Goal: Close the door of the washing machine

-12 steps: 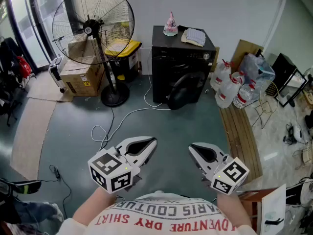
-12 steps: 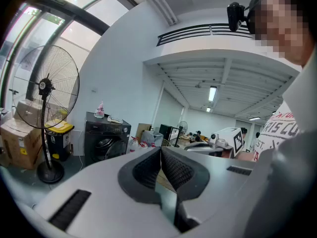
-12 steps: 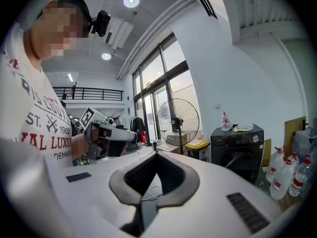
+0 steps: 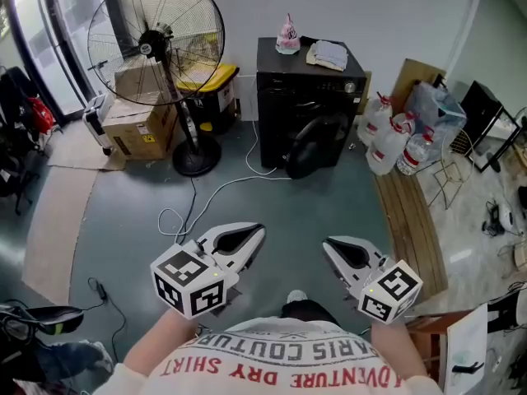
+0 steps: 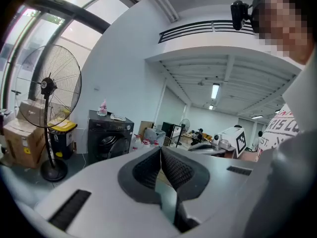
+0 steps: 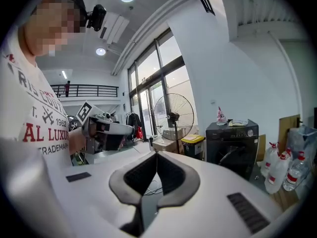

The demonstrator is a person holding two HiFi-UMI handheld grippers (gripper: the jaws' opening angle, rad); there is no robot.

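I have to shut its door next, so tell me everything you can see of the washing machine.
The washing machine is a black front-loader, upright on the grey floor by the white wall. Its round dark door hangs swung open at the front. A pale knob sits at the front's upper corner. On its top rest a pink cone-shaped thing and a folded cloth. Water jugs stand close beside it; a white cable lies by its other side.

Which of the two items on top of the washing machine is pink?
The small cone-shaped item, standing at the back left on top of the washing machine. The other, a pale folded cloth, lies flat to its right.
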